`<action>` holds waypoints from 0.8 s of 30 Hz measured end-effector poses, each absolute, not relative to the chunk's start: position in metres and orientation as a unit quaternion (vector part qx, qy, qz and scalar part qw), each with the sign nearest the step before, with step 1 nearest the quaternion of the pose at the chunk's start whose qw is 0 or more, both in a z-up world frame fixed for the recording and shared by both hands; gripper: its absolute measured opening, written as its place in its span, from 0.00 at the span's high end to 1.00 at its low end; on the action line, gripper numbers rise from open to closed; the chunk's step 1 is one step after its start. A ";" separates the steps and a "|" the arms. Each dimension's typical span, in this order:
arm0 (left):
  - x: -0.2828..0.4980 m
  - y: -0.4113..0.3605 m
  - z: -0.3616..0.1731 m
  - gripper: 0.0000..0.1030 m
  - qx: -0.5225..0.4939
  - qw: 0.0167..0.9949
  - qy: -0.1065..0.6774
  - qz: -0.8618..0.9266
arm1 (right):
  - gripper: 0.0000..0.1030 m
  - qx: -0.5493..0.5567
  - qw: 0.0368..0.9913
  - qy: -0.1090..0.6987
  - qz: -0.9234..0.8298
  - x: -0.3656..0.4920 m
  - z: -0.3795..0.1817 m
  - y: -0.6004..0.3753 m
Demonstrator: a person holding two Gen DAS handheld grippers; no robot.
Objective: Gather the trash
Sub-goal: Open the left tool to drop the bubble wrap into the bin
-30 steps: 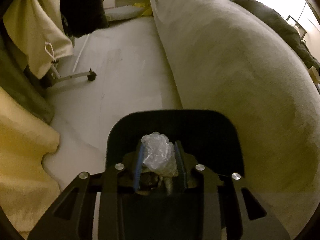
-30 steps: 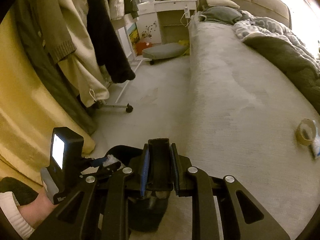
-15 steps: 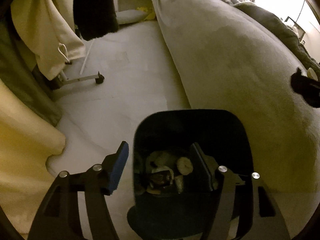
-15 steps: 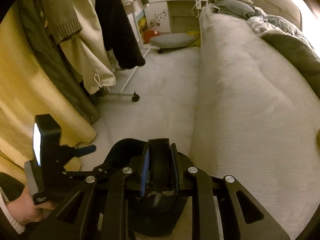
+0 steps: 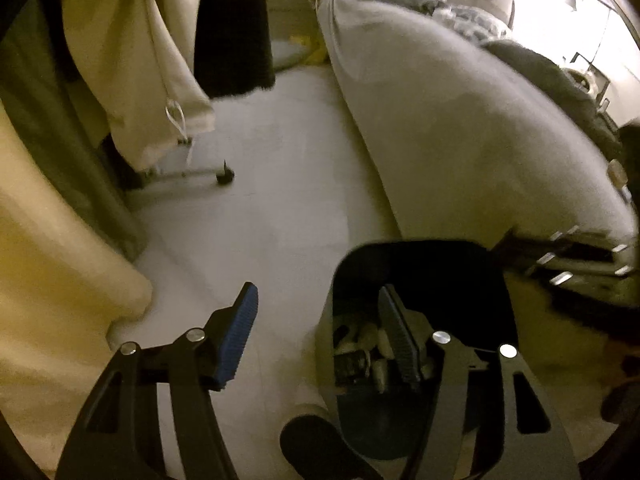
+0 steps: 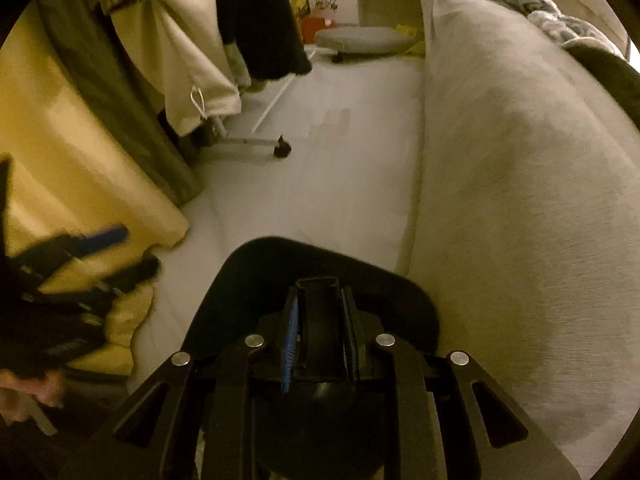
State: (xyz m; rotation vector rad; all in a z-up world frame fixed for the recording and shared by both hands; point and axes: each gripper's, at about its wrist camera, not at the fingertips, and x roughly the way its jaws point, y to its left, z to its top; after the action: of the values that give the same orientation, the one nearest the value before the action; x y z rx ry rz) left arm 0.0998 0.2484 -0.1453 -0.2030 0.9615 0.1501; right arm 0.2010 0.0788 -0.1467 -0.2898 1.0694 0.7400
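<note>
Pale floor (image 5: 280, 208) ran between hanging coats (image 5: 160, 60) on the left and a grey bed (image 5: 460, 140) on the right; the left gripper (image 5: 316, 324) had its blue-padded fingers (image 5: 240, 320) spread wide and empty, one over the floor, the other over the mouth of a black trash bin (image 5: 420, 256); crumpled trash (image 5: 360, 344) lay at the bin's bottom; the right gripper (image 6: 320, 312) had its fingers closed on the bin's handle (image 6: 320, 308), beside the bed.
</note>
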 end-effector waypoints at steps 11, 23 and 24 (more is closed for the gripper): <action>0.090 0.253 -0.079 0.52 -0.105 0.912 0.393 0.052 | 0.80 -0.187 0.743 0.548 0.334 0.194 -0.213 0.105; 0.083 0.253 -0.016 0.55 -0.110 0.933 0.341 0.033 | 0.79 -0.203 0.720 0.585 0.313 0.191 -0.244 0.109; 0.083 0.254 -0.012 0.55 -0.111 0.934 0.338 0.033 | 0.77 -0.204 0.721 0.585 0.311 0.191 -0.243 0.109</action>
State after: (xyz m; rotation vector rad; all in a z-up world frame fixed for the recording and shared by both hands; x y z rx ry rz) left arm 0.0828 0.2536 -0.0123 -0.2263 0.6906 0.0683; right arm 0.1906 0.1091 -0.2433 -0.4500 1.2928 0.6876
